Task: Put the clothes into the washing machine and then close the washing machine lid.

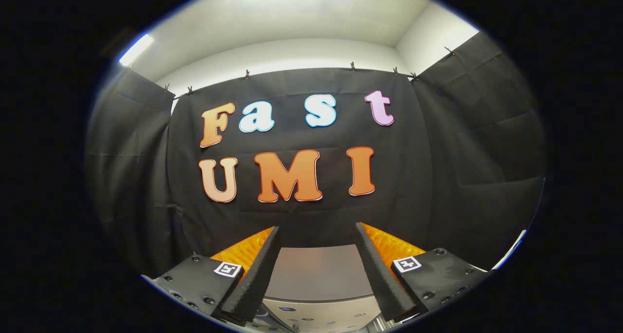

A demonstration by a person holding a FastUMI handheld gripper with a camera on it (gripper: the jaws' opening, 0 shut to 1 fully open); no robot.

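Gripper (316,235): jaws apart, wide gap, nothing held between them; raised and aimed level at the booth wall.

Washing machine (319,286): below and between the jaws, just ahead of them; grey lid surface flat and apparently closed, though hard to tell for certain; pale control strip with small markings along its near edge, markings too small to make out.

Clothes: none made out among the things in view.

Black cloth wall (462,153): beyond the jaws, hung by small clips along its top edge, side panels folding in at left and right.

White ceiling (292,26): above the cloth, with a lit strip lamp (135,49) at the left.
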